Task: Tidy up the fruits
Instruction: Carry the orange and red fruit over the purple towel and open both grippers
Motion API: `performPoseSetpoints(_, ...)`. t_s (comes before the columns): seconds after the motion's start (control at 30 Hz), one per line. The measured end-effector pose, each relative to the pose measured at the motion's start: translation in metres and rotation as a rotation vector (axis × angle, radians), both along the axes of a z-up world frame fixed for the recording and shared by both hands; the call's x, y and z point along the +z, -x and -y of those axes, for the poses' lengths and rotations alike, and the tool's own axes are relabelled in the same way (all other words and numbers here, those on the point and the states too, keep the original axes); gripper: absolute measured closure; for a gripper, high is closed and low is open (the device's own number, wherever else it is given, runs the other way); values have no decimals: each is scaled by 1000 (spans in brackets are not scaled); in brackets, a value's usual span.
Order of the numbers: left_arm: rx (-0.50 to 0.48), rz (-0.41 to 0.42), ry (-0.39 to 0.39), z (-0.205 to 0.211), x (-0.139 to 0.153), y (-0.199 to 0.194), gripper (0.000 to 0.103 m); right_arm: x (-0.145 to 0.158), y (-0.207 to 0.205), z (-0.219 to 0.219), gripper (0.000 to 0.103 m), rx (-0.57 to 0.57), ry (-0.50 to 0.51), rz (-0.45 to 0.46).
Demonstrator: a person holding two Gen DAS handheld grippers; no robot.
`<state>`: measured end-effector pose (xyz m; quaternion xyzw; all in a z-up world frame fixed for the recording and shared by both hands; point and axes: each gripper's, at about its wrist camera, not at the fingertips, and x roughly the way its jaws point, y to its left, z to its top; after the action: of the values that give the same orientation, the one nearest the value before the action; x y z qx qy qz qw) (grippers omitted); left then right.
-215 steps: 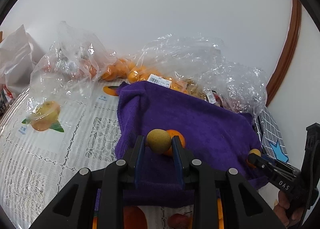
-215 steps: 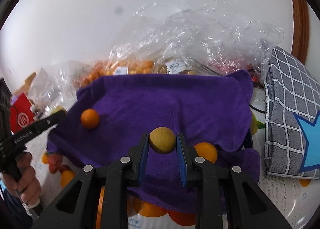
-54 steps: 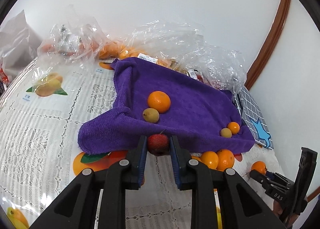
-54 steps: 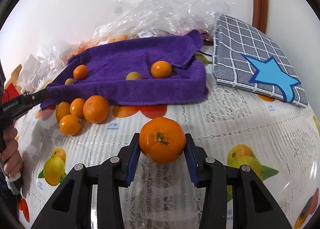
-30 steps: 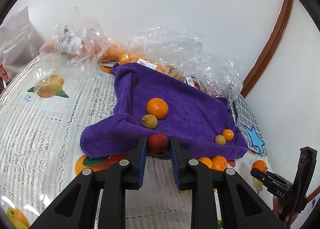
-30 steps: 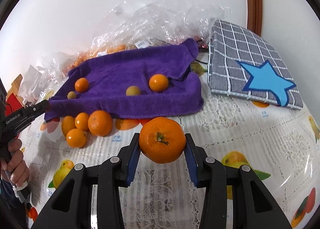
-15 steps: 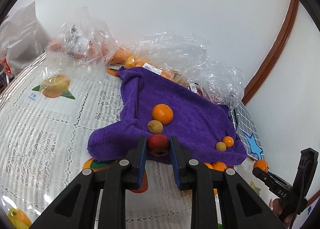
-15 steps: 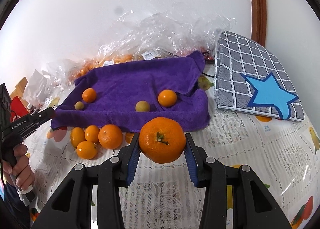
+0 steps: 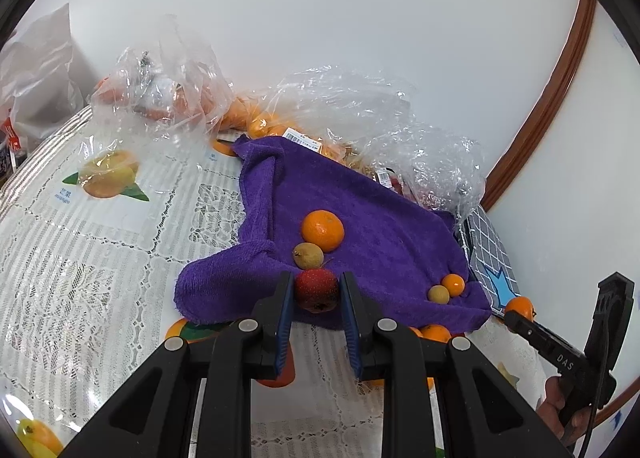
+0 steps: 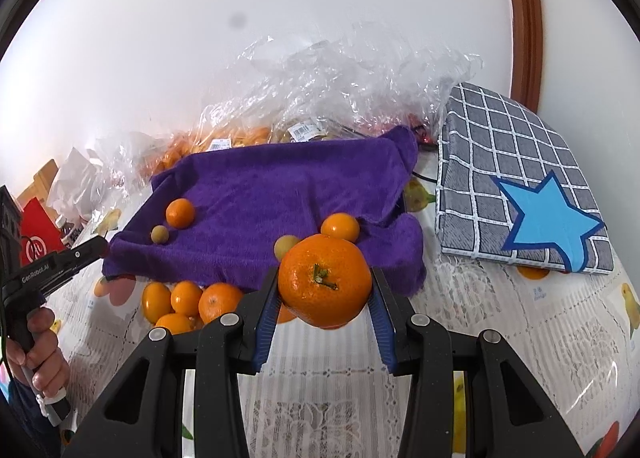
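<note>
Left gripper [image 9: 316, 294] marked "GenRobot.AI" clamps red fruit [image 9: 316, 289]; right gripper [image 10: 325, 290] clamps mandarin [image 10: 325, 285].

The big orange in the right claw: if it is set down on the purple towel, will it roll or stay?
The big orange is round, so it may roll a little. The purple towel looks soft and plush, and smaller fruits rest on it, so it would probably settle.

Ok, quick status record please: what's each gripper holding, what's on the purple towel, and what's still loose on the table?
left gripper: shut on red fruit
right gripper: shut on large orange
purple towel: two small oranges, each beside a yellow-brown fruit
loose oranges: clustered on the tablecloth at the towel's near edge
</note>
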<state>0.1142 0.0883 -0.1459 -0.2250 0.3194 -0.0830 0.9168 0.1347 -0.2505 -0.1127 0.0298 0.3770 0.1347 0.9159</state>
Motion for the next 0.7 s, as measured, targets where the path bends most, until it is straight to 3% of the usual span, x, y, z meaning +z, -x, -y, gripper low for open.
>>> performPoseSetpoints(0.3,6,-6,-28,4,7,-9,81,2,-19,-3,61,29,12,7)
performPoseSetpoints(0.5,-26,15,-53,18,22,-36,81,10,-41,-9,61,47,17,32)
performPoseSetpoints(0.7,-42,-8,-47,32,15,-64,81,9,-72,-17,61,74,66,41)
